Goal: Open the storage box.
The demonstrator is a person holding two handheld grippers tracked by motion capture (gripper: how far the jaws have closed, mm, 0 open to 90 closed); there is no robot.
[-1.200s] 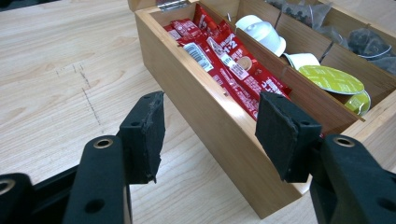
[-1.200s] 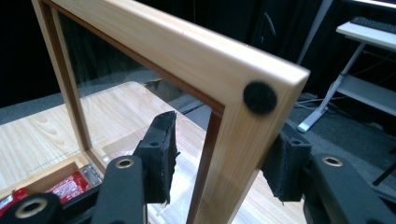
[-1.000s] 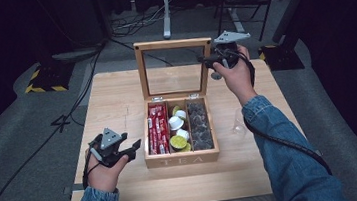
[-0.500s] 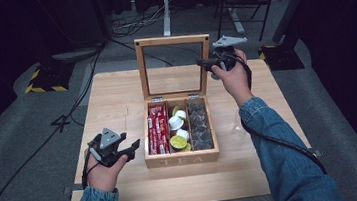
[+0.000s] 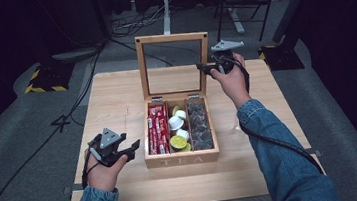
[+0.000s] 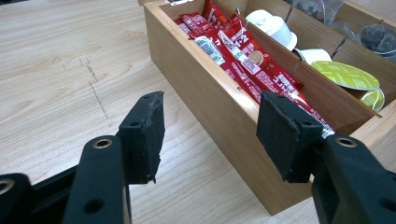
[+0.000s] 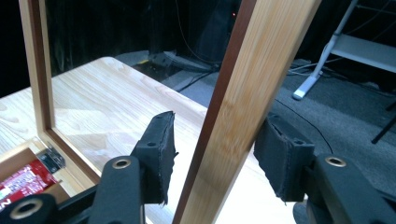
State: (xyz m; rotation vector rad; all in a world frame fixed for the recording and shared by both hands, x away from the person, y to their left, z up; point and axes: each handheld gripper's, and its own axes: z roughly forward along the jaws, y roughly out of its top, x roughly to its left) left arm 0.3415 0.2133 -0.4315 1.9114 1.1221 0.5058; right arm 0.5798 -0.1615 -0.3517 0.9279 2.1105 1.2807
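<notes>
Right fingers: pads (image 7: 156, 154) spread on either side of the lid's right-hand frame bar, which runs up between them; I see a gap on the left pad's side, and can't tell if the far pad touches. They've just been opening a bit more, bar between them.
Left fingers: pads (image 6: 144, 135) spread apart, nothing pinched, only bare tabletop and the box's near corner between them.
Right gripper (image 5: 205, 68): my hand has it up at the right edge of the raised lid, jaws pointing in at the frame.
Left gripper (image 5: 132, 148): low over the table, just beside the box's left wall, not touching it as far as I can see.
Lid (image 5: 171, 37): wood frame with a clear pane, standing upright off its hinges at the back of the box.
Tea box (image 5: 181, 159): sits mid-table, "TEA" on the front wall, three compartments.
Left compartment: red sachets (image 6: 243, 56) lying lengthwise.
Middle compartment: white pods (image 5: 176, 123) and a lime-green-lidded pod (image 5: 178, 142).
Right compartment: dark packets (image 5: 199, 123), too murky to name properly.
Table (image 5: 115, 94): light wood, dark floor and cables around it.
</notes>
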